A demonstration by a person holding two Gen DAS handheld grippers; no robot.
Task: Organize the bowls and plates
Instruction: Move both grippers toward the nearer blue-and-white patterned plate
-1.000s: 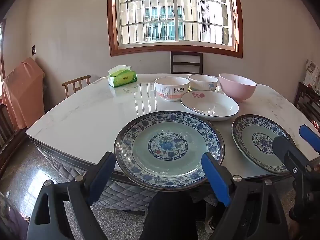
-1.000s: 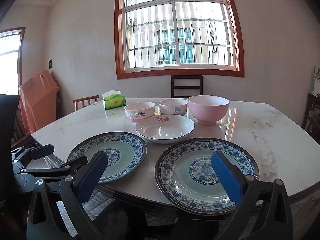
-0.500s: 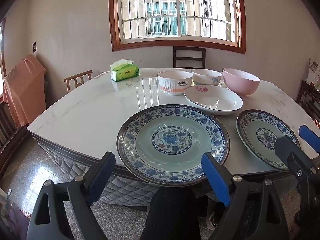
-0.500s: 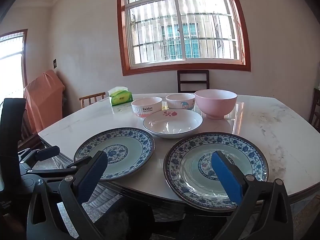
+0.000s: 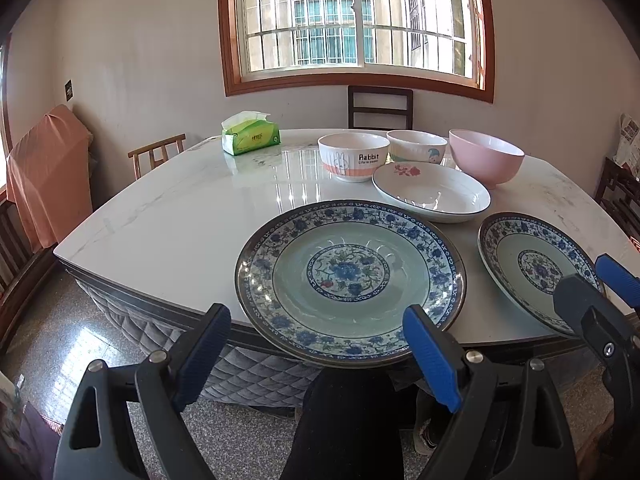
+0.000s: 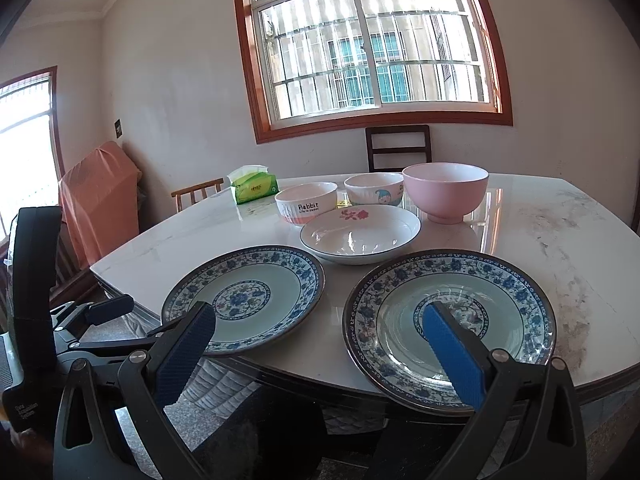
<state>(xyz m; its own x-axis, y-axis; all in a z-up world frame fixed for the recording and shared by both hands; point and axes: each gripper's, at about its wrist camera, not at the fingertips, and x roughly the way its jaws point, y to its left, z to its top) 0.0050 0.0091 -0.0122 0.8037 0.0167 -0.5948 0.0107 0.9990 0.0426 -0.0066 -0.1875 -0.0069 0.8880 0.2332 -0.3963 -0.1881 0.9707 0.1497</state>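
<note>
The marble table (image 5: 168,224) fills the space ahead of both grippers, its near edge just beyond the fingertips. On it, straight ahead of the left gripper (image 5: 316,356), lies the left blue-patterned plate (image 5: 350,276), its near rim overhanging the table edge and sitting between the two blue fingers (image 5: 430,356) without touching them; those fingers are spread wide and hold nothing. The right blue-patterned plate (image 6: 448,324) lies straight ahead of the right gripper (image 6: 320,352), its near rim also past the table edge. The right gripper's fingers (image 6: 452,352) are likewise spread wide and empty; the right-hand finger overlaps the plate's centre in the right wrist view, though whether it touches cannot be told.

Beyond both plates, farther from the fingertips, sits the white shallow dish (image 6: 360,234) with a red flower. Behind it stand three bowls in a row: the pink bowl (image 6: 445,192) on the right, the cartoon bowl (image 6: 374,190) in the middle, and the Rabbit bowl (image 6: 306,202) on the left. Farthest back and left lies the green tissue pack (image 5: 251,136).
</note>
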